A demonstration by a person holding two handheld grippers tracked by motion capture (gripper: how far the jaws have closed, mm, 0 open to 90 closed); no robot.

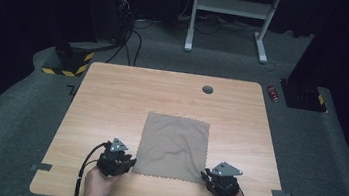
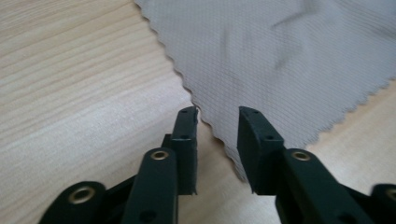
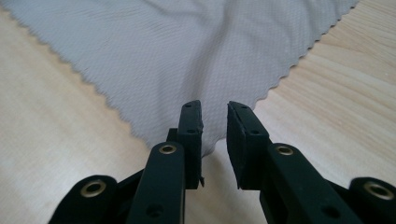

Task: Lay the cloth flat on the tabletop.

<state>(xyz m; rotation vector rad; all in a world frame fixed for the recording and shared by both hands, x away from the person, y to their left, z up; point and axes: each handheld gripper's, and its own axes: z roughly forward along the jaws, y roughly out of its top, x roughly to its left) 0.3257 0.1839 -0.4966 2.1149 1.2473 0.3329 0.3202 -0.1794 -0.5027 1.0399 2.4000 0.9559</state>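
Grey cloth lies flat near the bench's front edge; left hand-held gripper and right hand-held gripper sit at its near corners, jaws slightly apart, gripping nothing.

The cloth is a plain grey-brown with a fine woven dot texture and zigzag-cut edges, and it lies on a bench of light wood with streaky grain and a small dark grey round cap. Both the left gripper and the right gripper are black with brass-coloured rivets and grey plates on top. The floor is grey carpet, with a yellow-and-black striped block and a small red can.
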